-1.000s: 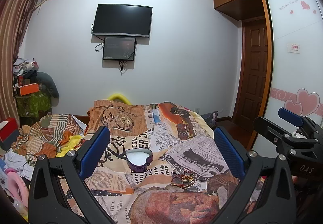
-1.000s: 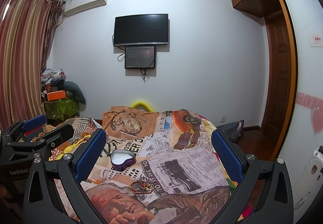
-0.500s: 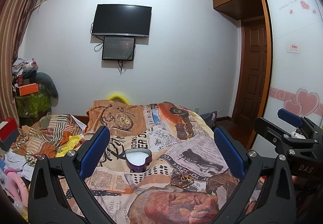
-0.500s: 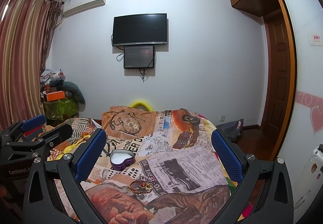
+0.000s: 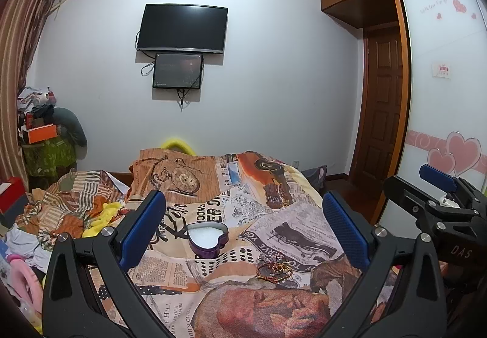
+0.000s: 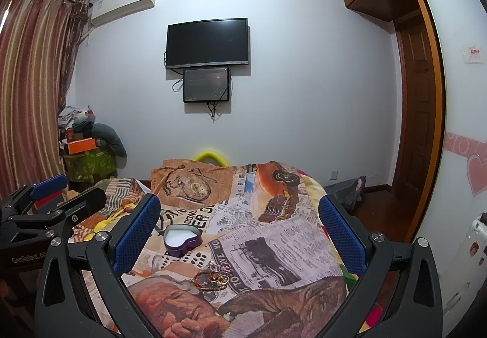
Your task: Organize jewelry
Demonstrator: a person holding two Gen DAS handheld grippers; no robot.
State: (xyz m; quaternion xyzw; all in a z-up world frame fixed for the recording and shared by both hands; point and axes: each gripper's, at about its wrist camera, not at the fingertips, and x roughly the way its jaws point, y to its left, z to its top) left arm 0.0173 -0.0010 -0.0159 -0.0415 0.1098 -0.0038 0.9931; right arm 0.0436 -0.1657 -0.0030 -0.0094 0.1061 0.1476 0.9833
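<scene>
Hardly anything has shifted over the last second: the jewelry pile and the heart-shaped tin sit on the bed just where they did, and both tools have barely drifted.

The pile, a reddish cord bracelet with a few gold rings and some pale beads tangled together, lies on the printed bedspread just in front of the tin and a little to its right, near it but not touching. It has no clear long axis; in the right view it spreads slightly wider than deep. The tin stands open, white lining up, lobes toward the far wall and point toward the tools.

By the look of it the job has not begun: nothing is in the tin, and every piece still has to be picked off the bed and placed inside.

The left gripper hangs above the bed, fingers spread wide and empty, framing tin and pile. The right gripper is just the same, wide apart, holding nothing.
</scene>
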